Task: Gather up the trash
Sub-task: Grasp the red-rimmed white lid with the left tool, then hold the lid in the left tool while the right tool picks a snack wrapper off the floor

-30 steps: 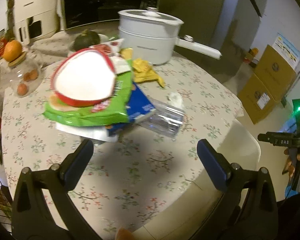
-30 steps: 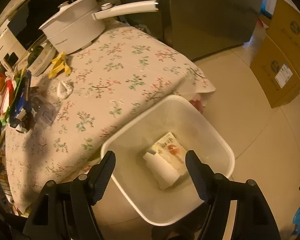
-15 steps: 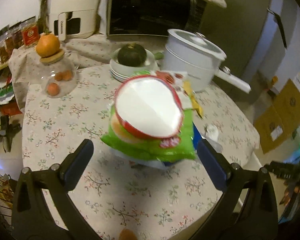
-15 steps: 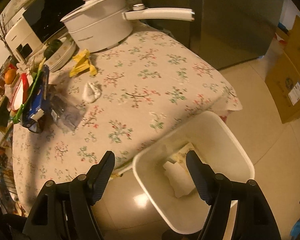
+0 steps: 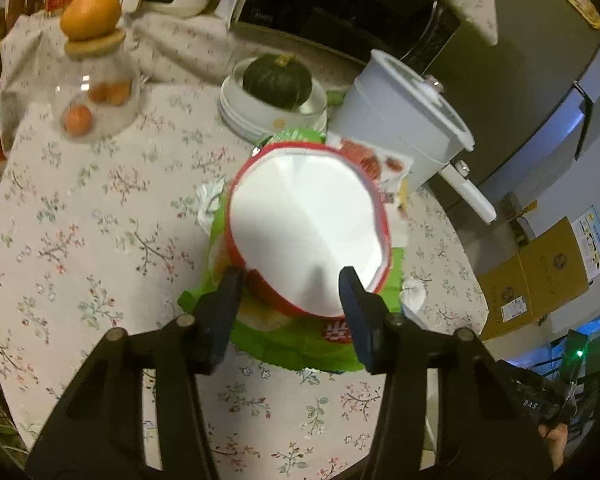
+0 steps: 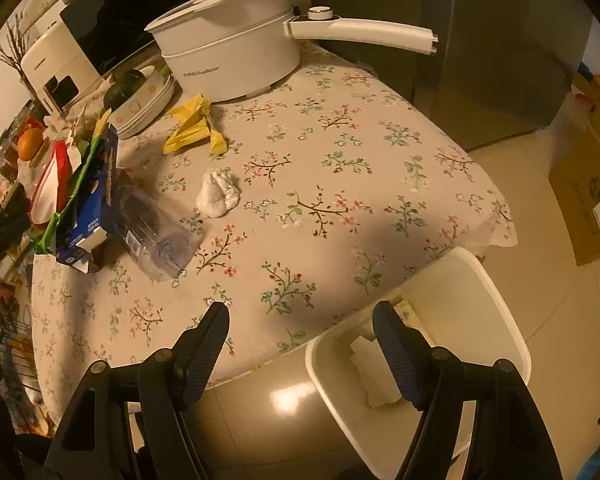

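A red-rimmed white paper bowl (image 5: 306,232) lies on a green snack bag (image 5: 300,340) on the floral table. My left gripper (image 5: 290,300) is open, its fingers straddling the bowl's near edge. In the right wrist view the same pile (image 6: 60,196) sits at the left with a blue box (image 6: 96,200), a clear plastic bottle (image 6: 156,232), a crumpled white tissue (image 6: 219,192) and a yellow wrapper (image 6: 194,124). My right gripper (image 6: 300,336) is open and empty over the table's edge, beside the white trash bin (image 6: 496,320) that holds paper.
A white electric pot (image 6: 232,56) with a long handle stands at the back. A dark squash on stacked plates (image 5: 278,80) and a glass jar topped with an orange (image 5: 94,76) stand behind the pile. Cardboard boxes (image 5: 540,280) sit on the floor to the right.
My left gripper has moved in over the pile and narrowed around the paper bowl. My right gripper has swung from above the bin toward the table.
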A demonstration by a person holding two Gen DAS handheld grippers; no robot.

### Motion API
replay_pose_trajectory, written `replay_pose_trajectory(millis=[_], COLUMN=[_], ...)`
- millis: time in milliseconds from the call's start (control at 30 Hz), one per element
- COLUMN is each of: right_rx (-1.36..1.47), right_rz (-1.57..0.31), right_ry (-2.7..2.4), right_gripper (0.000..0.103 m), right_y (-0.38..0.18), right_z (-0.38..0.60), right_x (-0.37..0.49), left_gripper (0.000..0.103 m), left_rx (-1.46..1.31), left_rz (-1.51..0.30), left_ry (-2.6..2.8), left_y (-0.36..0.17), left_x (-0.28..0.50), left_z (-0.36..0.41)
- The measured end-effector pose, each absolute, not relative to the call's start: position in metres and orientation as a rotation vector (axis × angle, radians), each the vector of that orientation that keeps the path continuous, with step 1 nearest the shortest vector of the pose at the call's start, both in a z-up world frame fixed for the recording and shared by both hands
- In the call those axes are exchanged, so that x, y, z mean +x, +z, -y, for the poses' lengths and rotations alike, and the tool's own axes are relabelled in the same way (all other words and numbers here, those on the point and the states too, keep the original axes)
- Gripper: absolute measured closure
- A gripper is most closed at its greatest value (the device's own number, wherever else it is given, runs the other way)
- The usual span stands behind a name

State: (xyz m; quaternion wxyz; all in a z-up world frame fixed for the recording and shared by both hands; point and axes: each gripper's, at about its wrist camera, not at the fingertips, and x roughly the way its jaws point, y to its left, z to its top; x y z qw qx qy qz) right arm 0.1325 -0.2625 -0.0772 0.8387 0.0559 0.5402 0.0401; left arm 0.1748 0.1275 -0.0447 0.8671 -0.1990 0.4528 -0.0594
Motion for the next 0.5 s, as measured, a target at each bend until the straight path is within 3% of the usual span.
replay_pose_trajectory(millis=[200, 267, 333, 433, 500], right_rx=[0.113, 0.12, 0.124, 0.131, 0.132], right_rz=[-1.152, -1.154, -1.153, -1.142, -1.131], right_ry=[0.078, 0.074, 0.072, 0.073, 0.077], right_gripper=[0.027, 0.027, 0.027, 0.027, 0.027], right_y=[-0.081, -0.082, -0.081, -0.078, -0.075], right_z=[0.265, 0.266, 0.267, 0.266, 0.265], right_x=[0.135, 0.135, 0.135, 0.134, 0.133], left_gripper=[0.054, 0.077, 0.088, 0.098, 0.099], left_rx=[-0.489, -0.505, -0.511, -0.514, -0.507], left_rz=[-0.989, -1.005, -1.015, -1.01, -0.99], left_ry=[-0.105, -0.091, -0.077, -0.055, -0.053], left_y=[-0.061, -0.066, -0.069, -0.07, -0.065], left_x=[0.18, 0.18, 0.18, 0.178, 0.175], left_z=[-0.132, -0.133, -0.133, -0.137, -0.138])
